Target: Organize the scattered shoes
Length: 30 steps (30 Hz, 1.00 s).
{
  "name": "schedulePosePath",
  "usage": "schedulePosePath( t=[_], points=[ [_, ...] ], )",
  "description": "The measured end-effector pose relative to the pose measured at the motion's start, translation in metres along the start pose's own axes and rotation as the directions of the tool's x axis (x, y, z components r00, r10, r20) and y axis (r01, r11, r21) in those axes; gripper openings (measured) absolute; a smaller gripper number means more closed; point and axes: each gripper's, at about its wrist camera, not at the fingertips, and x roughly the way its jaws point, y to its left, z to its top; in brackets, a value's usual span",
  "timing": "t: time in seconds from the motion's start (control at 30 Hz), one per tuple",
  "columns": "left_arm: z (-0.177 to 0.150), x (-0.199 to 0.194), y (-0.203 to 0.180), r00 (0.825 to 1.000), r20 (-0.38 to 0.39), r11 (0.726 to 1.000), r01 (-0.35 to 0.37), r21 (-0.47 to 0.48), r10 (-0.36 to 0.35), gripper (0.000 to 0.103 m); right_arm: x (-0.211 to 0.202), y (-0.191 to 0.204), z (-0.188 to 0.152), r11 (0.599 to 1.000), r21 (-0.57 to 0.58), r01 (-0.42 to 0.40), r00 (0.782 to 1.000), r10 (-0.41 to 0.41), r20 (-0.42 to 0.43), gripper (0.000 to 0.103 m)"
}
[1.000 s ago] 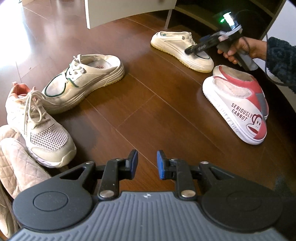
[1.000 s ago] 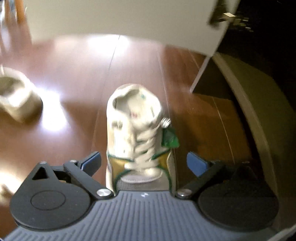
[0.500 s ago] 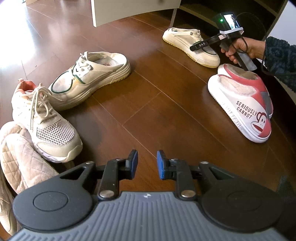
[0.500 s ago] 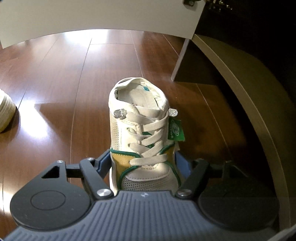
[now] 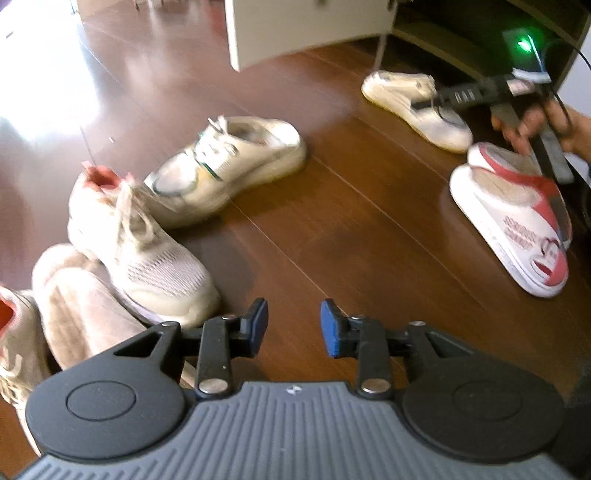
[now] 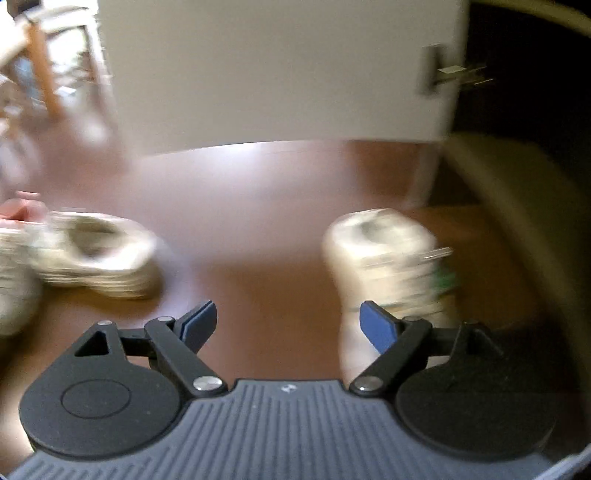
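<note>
Several shoes lie on the brown wood floor. In the left wrist view a cream green-trimmed sneaker (image 5: 236,162) lies at centre left, and its mate (image 5: 413,103) lies far right by the cabinet. A white mesh sneaker (image 5: 140,251) is at left and a red and white slipper pair (image 5: 517,221) at right. My left gripper (image 5: 291,325) is open and empty above the floor. My right gripper (image 6: 288,325) is open and empty; the mate (image 6: 388,258) stands on the floor just to its right, blurred.
A white cabinet door (image 5: 295,26) hangs open at the back beside a dark cabinet shelf (image 5: 461,40). A quilted beige slipper (image 5: 81,306) and another sneaker (image 5: 14,332) lie at the near left.
My right gripper opened off the green-trimmed sneaker, which stays on the floor by the cabinet, and swung left. My left gripper opened wider and shifted.
</note>
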Motion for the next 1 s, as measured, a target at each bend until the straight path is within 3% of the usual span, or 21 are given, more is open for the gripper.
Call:
schedulePosePath(
  t=[0.1,0.2,0.37,0.47,0.57,0.6,0.63,0.67,0.7,0.8,0.93,0.97,1.0],
  points=[
    [0.021,0.000,0.019,0.995,0.076,0.996,-0.068,-0.049,0.072,0.056,0.012,0.043,0.003,0.991,-0.030,-0.134,0.991,0.133,-0.021,0.082],
    [0.045,0.008,0.038,0.985,0.115,0.991,-0.118,-0.069,0.126,0.056,0.027,0.081,0.005,0.976,-0.094,-0.198,0.980,0.196,-0.031,0.076],
    [0.077,0.030,0.076,0.984,0.128,0.977,-0.102,-0.188,0.128,0.056,0.055,0.140,0.016,0.931,-0.273,-0.242,0.969,0.247,-0.016,0.072],
    [0.078,0.042,0.089,0.986,0.108,0.962,-0.095,-0.257,0.127,0.056,0.079,0.170,0.027,0.896,-0.366,-0.253,0.963,0.269,-0.007,0.067],
    [0.070,0.050,0.090,0.988,0.076,0.962,-0.109,-0.251,0.132,0.056,0.106,0.193,0.036,0.872,-0.412,-0.264,0.960,0.277,-0.028,0.061],
    [0.067,0.051,0.089,0.989,0.065,0.963,-0.116,-0.243,0.136,0.056,0.114,0.198,0.038,0.867,-0.422,-0.267,0.960,0.277,-0.038,0.054],
    [0.064,0.052,0.087,0.989,0.055,0.964,-0.122,-0.236,0.138,0.056,0.120,0.201,0.039,0.861,-0.431,-0.272,0.959,0.281,-0.044,0.030],
    [0.060,0.053,0.085,0.989,0.045,0.965,-0.125,-0.230,0.138,0.056,0.123,0.200,0.038,0.855,-0.437,-0.278,0.957,0.288,-0.045,0.027],
    [0.056,0.051,0.084,0.990,0.037,0.966,-0.125,-0.224,0.137,0.056,0.125,0.199,0.038,0.849,-0.444,-0.285,0.954,0.296,-0.047,0.008],
    [0.046,0.044,0.081,0.990,0.031,0.973,-0.126,-0.191,0.134,0.056,0.113,0.167,0.035,0.791,-0.463,-0.400,0.910,0.401,-0.103,0.007],
    [0.041,0.042,0.076,0.993,0.020,0.982,-0.115,-0.147,0.120,0.056,0.091,0.117,0.028,0.674,-0.578,-0.460,0.882,0.421,-0.211,0.008],
    [0.041,0.044,0.072,0.994,0.018,0.985,-0.103,-0.136,0.107,0.056,0.085,0.103,0.028,0.658,-0.590,-0.468,0.880,0.412,-0.237,0.009],
    [0.042,0.046,0.067,0.996,0.015,0.988,-0.089,-0.125,0.092,0.056,0.076,0.085,0.028,0.662,-0.601,-0.449,0.891,0.377,-0.251,0.018]
  ],
)
